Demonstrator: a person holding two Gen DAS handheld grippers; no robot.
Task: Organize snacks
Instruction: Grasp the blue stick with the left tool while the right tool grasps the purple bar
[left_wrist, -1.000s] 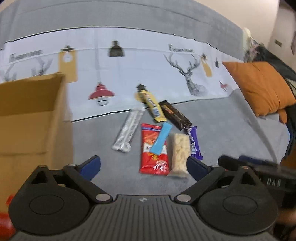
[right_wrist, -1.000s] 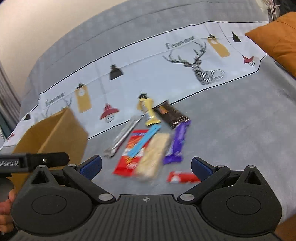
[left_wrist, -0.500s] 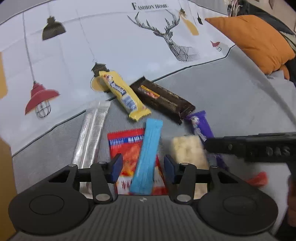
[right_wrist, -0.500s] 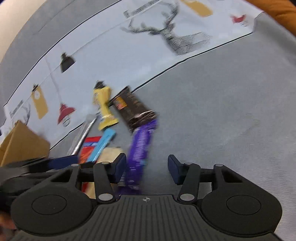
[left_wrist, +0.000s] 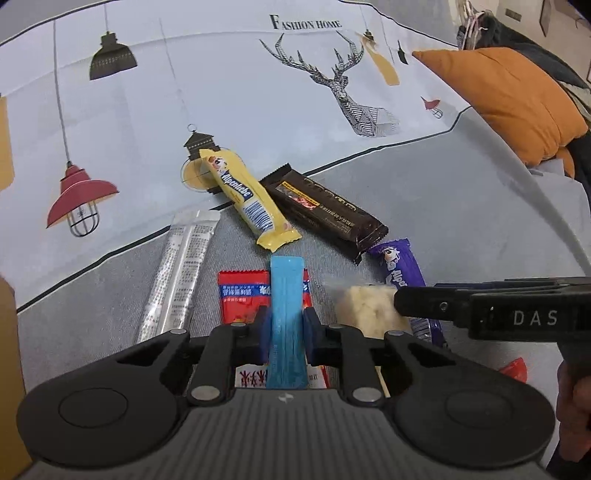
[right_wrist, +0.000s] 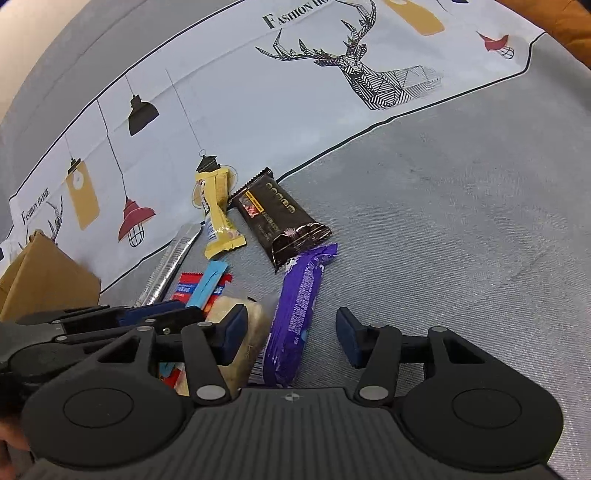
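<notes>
- Since half a second ago, the left gripper (left_wrist: 286, 334) has narrowed its gap and now pinches the blue stick pack (left_wrist: 286, 317) on both sides; the pack lies atop the red sachet (left_wrist: 240, 297).
- Right gripper (right_wrist: 291, 334) has widened, its fingers parted around the lower end of the purple bar (right_wrist: 295, 314), touching nothing.
- At 12 o'clock from the blue pack lies the yellow bar (left_wrist: 247, 201); the dark chocolate bar (left_wrist: 325, 212) lies at 1 o'clock.
- At 10 o'clock lies the silver sachet (left_wrist: 181, 273); the pale rice cake pack (left_wrist: 365, 306) sits at 3 o'clock.

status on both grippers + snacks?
Left gripper shut on blue stick, lying on red packet. Right gripper open around purple bar. Rice cracker pack crowds left finger.
</notes>
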